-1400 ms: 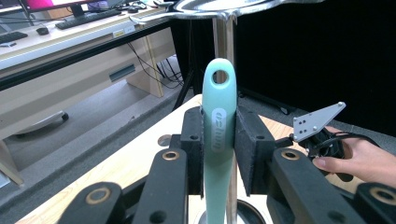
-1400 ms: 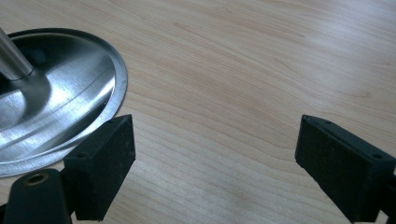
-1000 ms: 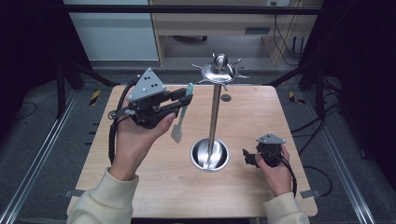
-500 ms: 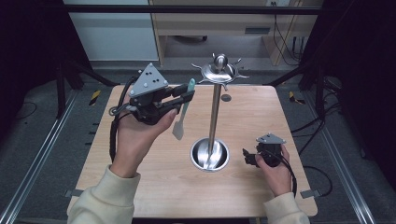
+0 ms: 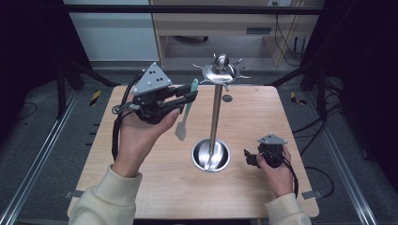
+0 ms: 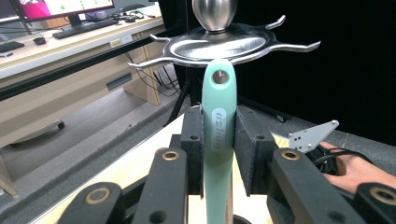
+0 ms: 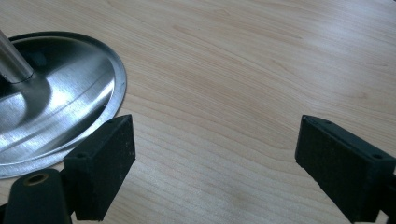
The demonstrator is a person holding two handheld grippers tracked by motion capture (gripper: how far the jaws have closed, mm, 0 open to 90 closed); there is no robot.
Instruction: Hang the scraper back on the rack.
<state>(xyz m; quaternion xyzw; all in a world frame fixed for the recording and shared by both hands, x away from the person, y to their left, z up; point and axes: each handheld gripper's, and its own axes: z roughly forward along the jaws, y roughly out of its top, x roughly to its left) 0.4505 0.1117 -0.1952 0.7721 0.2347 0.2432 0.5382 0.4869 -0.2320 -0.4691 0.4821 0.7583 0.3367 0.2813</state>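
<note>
The mint spatula handle (image 6: 218, 135) bears raised lettering, too blurred to read.

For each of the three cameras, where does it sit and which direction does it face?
High view: fixed above the person's side, facing forward and down on the table; forearms, left tool and right tool show.
Left gripper view: rides the left tool, facing level along its jaws, shut on the mint spatula, toward the hook rack.
Right gripper view: rides the right tool, facing down at the table; jaws open.
Shared: high and right gripper views show the rack's round base.
</note>
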